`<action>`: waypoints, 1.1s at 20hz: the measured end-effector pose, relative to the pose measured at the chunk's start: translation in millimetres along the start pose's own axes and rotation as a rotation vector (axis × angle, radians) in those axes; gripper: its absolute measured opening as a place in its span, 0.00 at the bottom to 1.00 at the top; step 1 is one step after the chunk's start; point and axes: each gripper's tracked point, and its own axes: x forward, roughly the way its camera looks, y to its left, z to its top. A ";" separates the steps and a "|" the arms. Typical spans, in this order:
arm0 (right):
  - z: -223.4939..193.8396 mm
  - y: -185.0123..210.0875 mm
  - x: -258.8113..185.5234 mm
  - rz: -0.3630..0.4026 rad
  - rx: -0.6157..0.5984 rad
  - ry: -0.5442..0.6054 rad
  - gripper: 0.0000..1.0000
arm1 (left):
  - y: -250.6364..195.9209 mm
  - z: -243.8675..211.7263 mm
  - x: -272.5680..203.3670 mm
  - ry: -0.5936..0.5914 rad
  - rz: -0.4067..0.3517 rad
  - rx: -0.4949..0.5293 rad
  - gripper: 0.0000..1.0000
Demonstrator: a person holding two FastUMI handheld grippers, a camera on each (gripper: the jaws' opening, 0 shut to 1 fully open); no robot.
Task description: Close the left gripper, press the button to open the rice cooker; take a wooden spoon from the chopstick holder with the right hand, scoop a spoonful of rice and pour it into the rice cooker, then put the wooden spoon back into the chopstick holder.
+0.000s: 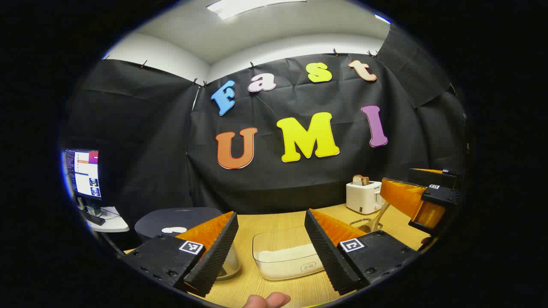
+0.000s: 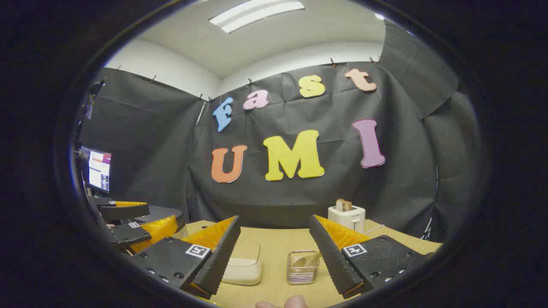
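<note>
Rice container (image 2: 242, 265) lies left of chopstick holder (image 2: 302, 267); toaster (image 2: 347, 217) stands behind.

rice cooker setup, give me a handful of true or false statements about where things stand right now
1. The left tool is open, with nothing between its fingers. True.
2. The rice cooker has its lid up. False: the dark lid lies flat and shut.
3. The rice container holds white rice. True.
4. The right tool is shut on the wooden spoon. False: it is open, and the spoon sits in the chopstick holder ahead of it.
5. A slice of bread sticks out of the toaster at the back of the table. True.
6. The toaster stands between the rice cooker and the rice container. False: it stands at the far right, by the wall.
</note>
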 end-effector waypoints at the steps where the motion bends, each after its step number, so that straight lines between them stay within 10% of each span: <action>1: -1.7 -0.5 0.5 -0.001 0.001 0.002 0.96 | -0.2 0.0 0.3 0.000 0.000 0.001 0.99; 22: -32.8 -25.6 9.4 -0.039 -0.005 0.090 0.96 | -2.5 -29.2 7.8 0.101 0.047 -0.042 0.99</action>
